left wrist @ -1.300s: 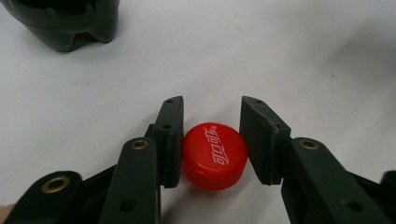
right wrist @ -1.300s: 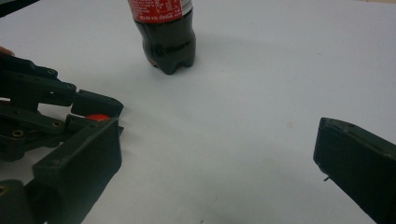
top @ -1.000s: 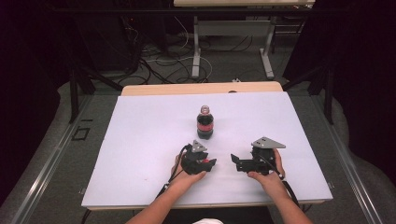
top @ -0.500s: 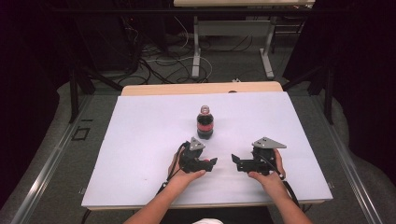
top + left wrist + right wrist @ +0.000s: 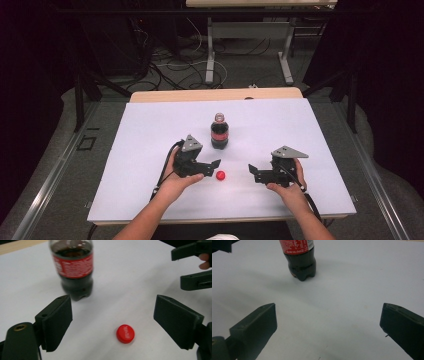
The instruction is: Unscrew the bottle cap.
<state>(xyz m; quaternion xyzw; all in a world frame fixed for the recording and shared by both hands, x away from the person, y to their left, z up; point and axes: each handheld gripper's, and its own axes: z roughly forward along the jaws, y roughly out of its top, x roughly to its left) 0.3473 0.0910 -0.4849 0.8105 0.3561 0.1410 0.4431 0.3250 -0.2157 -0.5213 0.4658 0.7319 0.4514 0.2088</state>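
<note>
A small cola bottle [image 5: 219,132] with a red label stands upright mid-table, its neck uncapped; its lower half shows in the left gripper view [image 5: 75,267] and the right gripper view [image 5: 300,257]. A red cap [image 5: 220,175] lies flat on the white table, just right of my left gripper [image 5: 212,170]. That gripper's jaws have just been opening and stand wide apart [image 5: 115,315], with the cap [image 5: 125,333] on the table beneath them, touched by neither pad. My right gripper [image 5: 254,174] rests open, pointing left toward the cap, nothing between its jaws [image 5: 327,320].
The white table top [image 5: 150,130] has a wooden strip along its far edge. Beyond it are the dark floor, cables and another table's legs [image 5: 210,55]. The right gripper's jaws [image 5: 192,267] show at the upper right of the left gripper view.
The left gripper rose and shifted away from the person with its jaws spreading. The red cap, hidden before, now lies free on the table. The right gripper stayed put.
</note>
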